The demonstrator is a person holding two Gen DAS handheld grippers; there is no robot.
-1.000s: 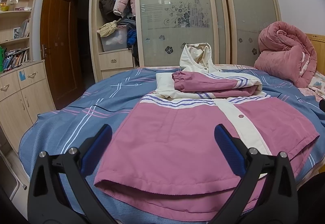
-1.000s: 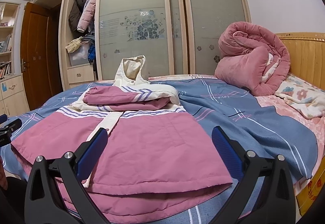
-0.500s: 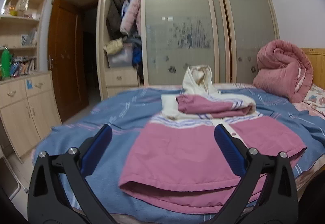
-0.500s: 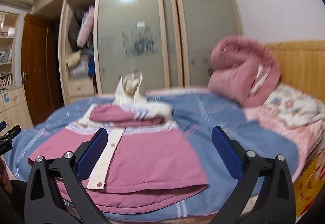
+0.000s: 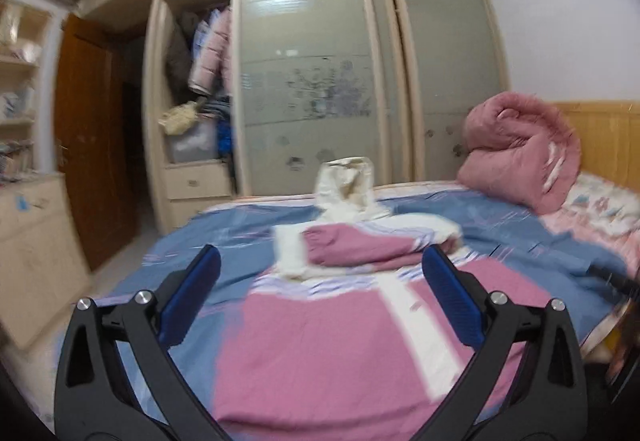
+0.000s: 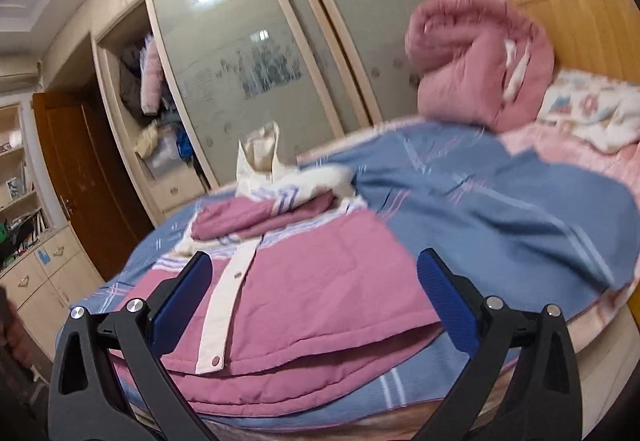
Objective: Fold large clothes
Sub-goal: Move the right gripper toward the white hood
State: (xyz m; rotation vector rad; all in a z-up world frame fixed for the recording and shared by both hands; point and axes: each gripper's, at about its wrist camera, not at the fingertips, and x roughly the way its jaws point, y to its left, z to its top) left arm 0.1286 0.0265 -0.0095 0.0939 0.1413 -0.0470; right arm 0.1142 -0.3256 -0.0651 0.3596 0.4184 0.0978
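We see the coat (image 5: 360,353) flat on the bed (image 6: 500,209), sleeves (image 5: 360,249) folded across its chest; body and hood remain. Left gripper (image 5: 320,301) and right gripper (image 6: 314,299) fingers spread wide, empty.

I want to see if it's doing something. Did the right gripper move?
Yes. The right gripper has tilted: the wardrobe and the bed now lean in its view, and it stays open above the jacket.

Open blue bedspread (image 6: 500,217) lies bare along the bed's right side, between the pink jacket (image 6: 320,281) and the headboard end. A rolled pink quilt (image 6: 476,61) blocks the far headboard corner. The jacket's folded sleeves (image 5: 360,247) and upright hood (image 5: 346,183) crowd the bed's far edge.
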